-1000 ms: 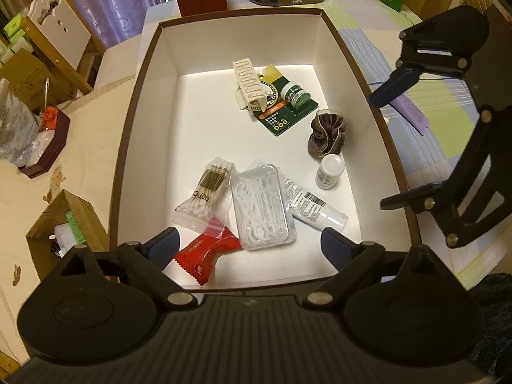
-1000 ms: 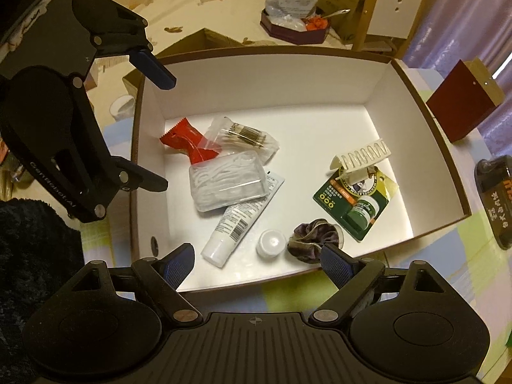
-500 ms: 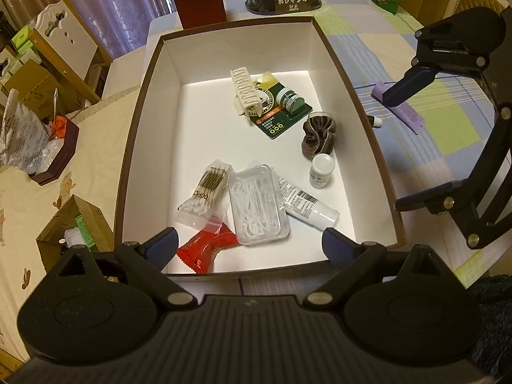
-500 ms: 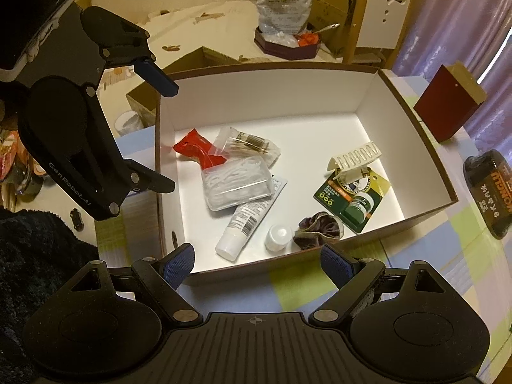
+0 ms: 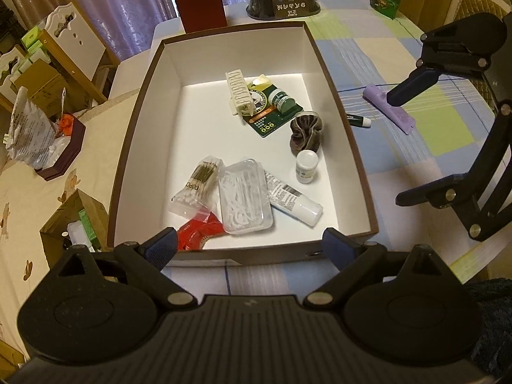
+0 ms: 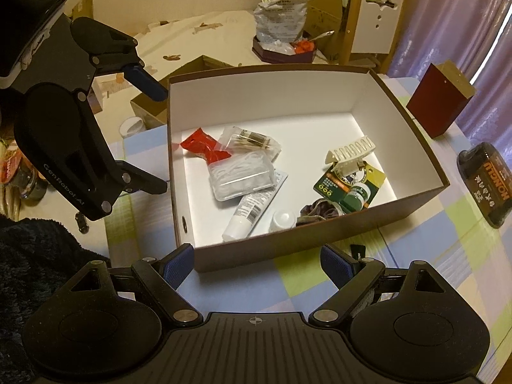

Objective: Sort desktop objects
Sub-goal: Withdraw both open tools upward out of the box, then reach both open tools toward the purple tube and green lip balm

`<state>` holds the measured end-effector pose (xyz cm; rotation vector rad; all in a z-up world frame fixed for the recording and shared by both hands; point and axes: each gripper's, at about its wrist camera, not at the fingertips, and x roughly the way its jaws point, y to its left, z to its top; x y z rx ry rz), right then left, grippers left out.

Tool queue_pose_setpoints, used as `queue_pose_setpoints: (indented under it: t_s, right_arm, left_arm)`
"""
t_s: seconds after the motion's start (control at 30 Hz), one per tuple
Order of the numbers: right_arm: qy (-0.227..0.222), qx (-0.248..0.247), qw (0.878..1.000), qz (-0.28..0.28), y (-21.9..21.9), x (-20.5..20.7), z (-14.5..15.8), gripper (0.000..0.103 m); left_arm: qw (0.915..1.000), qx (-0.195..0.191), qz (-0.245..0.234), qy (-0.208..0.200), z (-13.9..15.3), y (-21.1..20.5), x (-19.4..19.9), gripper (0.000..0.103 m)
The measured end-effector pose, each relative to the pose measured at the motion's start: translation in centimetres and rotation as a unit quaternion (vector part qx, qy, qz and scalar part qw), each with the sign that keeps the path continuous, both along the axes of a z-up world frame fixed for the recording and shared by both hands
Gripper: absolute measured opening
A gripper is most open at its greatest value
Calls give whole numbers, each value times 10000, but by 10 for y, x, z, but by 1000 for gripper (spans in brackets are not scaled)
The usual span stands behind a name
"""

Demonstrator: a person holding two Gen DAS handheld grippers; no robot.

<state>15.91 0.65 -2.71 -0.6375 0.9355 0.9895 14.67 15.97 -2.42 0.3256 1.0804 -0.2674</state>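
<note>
Inside the brown, white-lined box point(image 5: 358, 166) lie assorted toiletries, while both the left gripper point(image 5: 252, 249) and right gripper point(image 6: 256, 264) gape empty.

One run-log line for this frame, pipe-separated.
left tool: open, empty | right tool: open, empty | box: nine items inside | purple comb, green tube: on tablecloth outside

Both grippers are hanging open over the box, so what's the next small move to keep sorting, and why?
Probably swing the right gripper toward the purple comb on the tablecloth and lower onto it. It and the small green tube lie outside the brown box, where the other small items already sit. Both the right gripper and the left gripper are open and hold nothing, and the comb lies on the right gripper's side.
</note>
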Motion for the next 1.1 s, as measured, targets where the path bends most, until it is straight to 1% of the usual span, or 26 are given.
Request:
queue_pose_setpoints:
  t_s: [0.4,0.67,0.9,1.1]
  right_arm:
    - [-46,174,9998,72,-32,-11,7,88]
    - [-13,272,9996,-21,-62,-15,8,88]
    - [23,379,9990,-234,-94,-21,9,88]
    - [102,458,9969,-624,-127,-24,4,88]
  left_arm:
    - [9995,86,273,-114,9,-17,-21,95]
    - [9989,73,422,-168,15,-34,-34,95]
    - [9984,40,529,-205,17,-51,-46,95]
    - [9981,-89,533,-287,16,-72,-57,95]
